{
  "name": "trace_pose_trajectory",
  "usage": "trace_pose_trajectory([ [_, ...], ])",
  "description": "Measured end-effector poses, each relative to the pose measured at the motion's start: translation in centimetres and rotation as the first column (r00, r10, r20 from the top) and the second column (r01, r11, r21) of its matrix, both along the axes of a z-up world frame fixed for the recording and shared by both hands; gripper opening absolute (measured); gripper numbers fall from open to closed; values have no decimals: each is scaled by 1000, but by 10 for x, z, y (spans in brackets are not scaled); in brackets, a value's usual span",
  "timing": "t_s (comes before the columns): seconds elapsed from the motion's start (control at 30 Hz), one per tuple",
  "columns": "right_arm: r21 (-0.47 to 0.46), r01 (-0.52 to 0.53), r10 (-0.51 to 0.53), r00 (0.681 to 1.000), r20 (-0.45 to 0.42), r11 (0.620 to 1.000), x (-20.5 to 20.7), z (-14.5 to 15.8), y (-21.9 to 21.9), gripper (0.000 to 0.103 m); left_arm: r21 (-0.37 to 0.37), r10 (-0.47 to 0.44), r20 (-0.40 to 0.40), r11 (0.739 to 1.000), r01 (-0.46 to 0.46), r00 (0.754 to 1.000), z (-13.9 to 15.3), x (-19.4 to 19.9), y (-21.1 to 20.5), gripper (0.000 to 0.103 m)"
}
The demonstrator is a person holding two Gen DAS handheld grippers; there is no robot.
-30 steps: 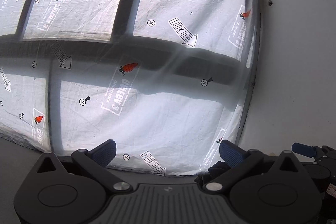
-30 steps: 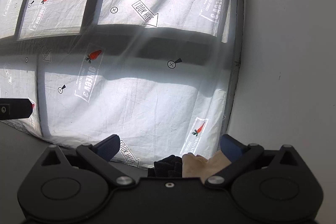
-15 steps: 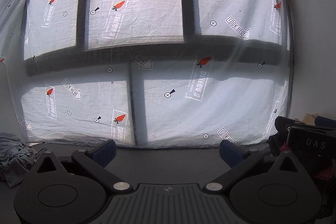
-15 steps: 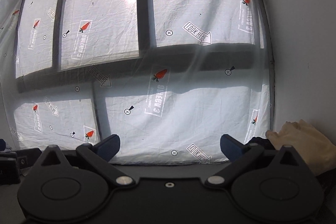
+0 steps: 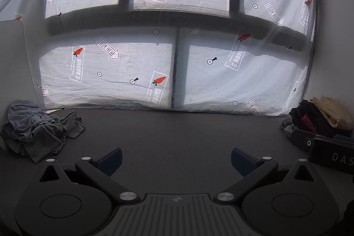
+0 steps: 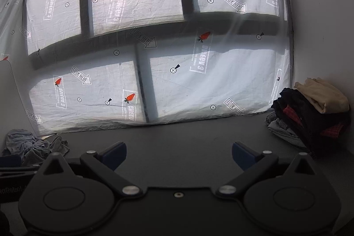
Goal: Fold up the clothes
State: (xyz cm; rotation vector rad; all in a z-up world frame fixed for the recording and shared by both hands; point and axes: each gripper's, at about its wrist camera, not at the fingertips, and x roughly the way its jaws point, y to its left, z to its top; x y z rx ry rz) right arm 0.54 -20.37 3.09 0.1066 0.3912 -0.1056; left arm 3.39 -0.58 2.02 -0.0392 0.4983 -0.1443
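A crumpled heap of grey clothes [image 5: 35, 127] lies at the far left of the dark table [image 5: 177, 132]; the right wrist view shows the grey heap [image 6: 33, 145] too. At the far right by the wall sits a stack of folded clothes [image 6: 309, 114], dark and red pieces with a cream garment [image 6: 323, 96] on top, also the stack [image 5: 318, 116] in the left wrist view. My left gripper [image 5: 176, 159] hangs open over the bare table middle, holding nothing. My right gripper [image 6: 179, 155] is open and empty as well, and its body [image 5: 331, 154] shows at the right of the left wrist view.
A window covered with printed translucent sheeting [image 5: 177, 48] runs along the table's far edge. White walls [image 6: 327, 25] close the right side, and a pale panel [image 5: 11, 63] stands at the left. The left gripper's body [image 6: 13, 169] shows at the lower left.
Both views have tilted down and pulled back from the right corner: the window filled the frames before, and now the table, the grey heap and the folded stack are in sight. A hand seen earlier is gone.
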Motion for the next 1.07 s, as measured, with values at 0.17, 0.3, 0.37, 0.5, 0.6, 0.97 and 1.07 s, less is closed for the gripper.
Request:
trace_pose_trajectory([
  [0.17,-6,-20,19,993,-116,1000,-30,-7,41,103,56,-1,-59,998,5,998,-8,-21,24,103],
  [0.3,-10,-52,49,982,-180,999,-52,-19,61,103,50,-3,-120,999,9,993,-17,-40,40,103],
  [0.37,-24,-46,40,978,-203,999,-60,-25,66,103,40,4,-146,999,2,989,-22,-48,47,103],
  [0.5,-22,-23,17,972,-233,999,-72,-33,69,103,39,23,-176,999,-16,984,-30,-58,56,103],
  [0.6,-22,-7,2,972,-235,1000,-79,-34,71,103,41,24,-188,999,-17,982,-31,-66,62,103],
  [0.97,-7,-26,24,974,-226,1000,-96,-34,84,103,65,13,-167,998,-3,986,-28,-83,72,103],
  [1.07,-6,-30,28,974,-224,1000,-98,-33,86,103,64,10,-165,998,1,986,-26,-86,71,103],
])
